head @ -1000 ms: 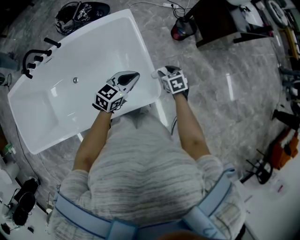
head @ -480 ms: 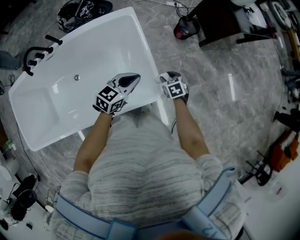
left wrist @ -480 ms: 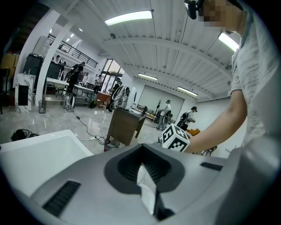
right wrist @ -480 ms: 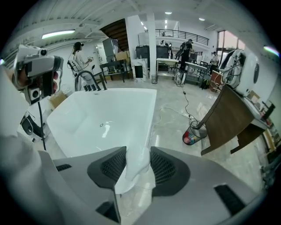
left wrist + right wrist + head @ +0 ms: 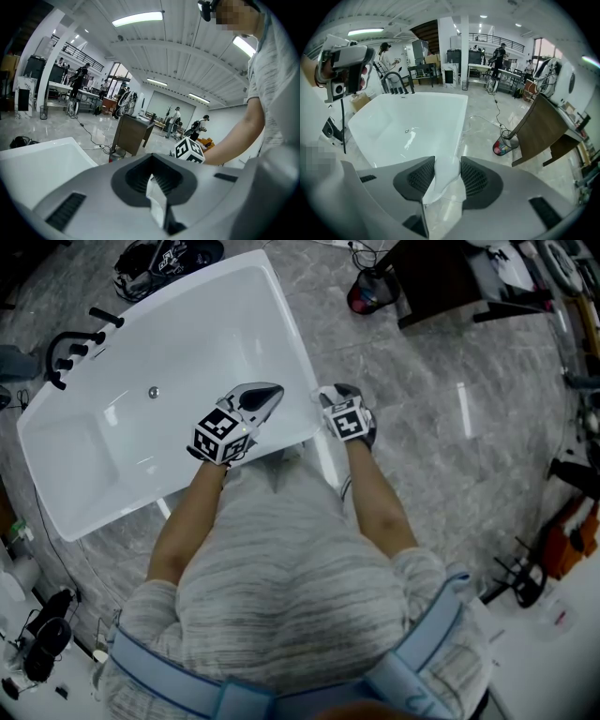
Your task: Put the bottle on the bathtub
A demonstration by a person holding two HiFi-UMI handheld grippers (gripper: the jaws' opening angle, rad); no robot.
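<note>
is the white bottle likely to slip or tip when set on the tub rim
Probably light: the right hand-held gripper carries the bottle alone. Its smooth white surface may slip. The bathtub rim looks narrow and glossy, so it could tip.

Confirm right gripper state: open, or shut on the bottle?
Shut on the bottle: both pads of the right gripper press its white sides.

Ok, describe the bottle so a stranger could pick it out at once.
Find the big white bathtub on the grey marble floor, then the corner nearest the person, where the right gripper hangs. The bottle is the white thing clamped between its jaws; the left gripper alongside has its jaws shut together.
</note>
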